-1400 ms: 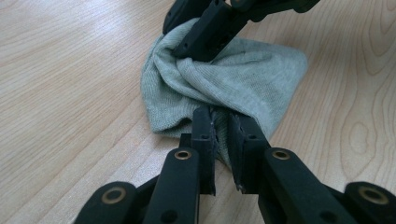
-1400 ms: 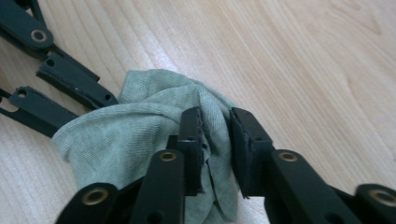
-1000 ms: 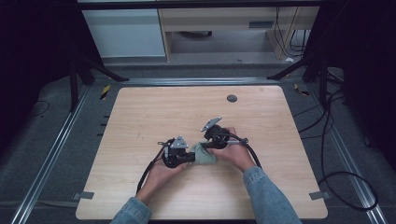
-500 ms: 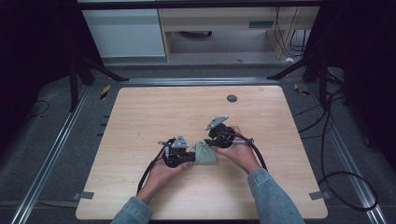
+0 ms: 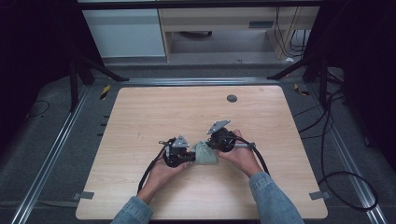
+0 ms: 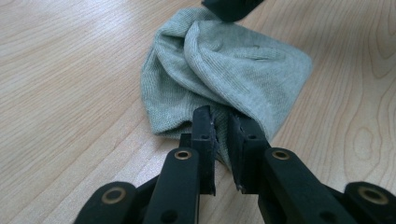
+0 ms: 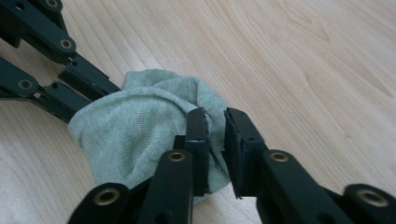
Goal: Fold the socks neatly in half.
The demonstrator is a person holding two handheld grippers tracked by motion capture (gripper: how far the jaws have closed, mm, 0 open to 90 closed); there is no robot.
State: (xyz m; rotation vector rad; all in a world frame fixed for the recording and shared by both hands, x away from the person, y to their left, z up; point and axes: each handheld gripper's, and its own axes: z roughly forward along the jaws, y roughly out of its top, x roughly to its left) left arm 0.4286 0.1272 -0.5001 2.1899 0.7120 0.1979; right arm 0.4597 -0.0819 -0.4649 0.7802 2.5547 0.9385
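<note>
On the near half of the desk (image 5: 140,116), in the high view, a small grey-green cloth (image 5: 204,154) lies bunched between the two tools; the left gripper (image 5: 190,157) meets it from the left, the right gripper (image 5: 211,145) from the right and slightly farther back; broad bare wood lies open to the far edge and to both sides, with only a dark round disc (image 5: 232,98) near the far edge; the near edge is close to the person's sleeves.

In the left gripper view, the left gripper (image 6: 223,123) has its jaws drawn close, pinching a fold at the near edge of the cloth (image 6: 224,65); the cloth rests on the desk (image 6: 70,70), with a tip of the other tool touching its far side; open wood lies all around.

In the right gripper view, the right gripper (image 7: 215,122) has just been closing its jaws, which now press on a fold at the cloth's (image 7: 135,121) right edge; the other tool's black arms grip its far left side; the desk (image 7: 303,60) runs bare to the right.
</note>
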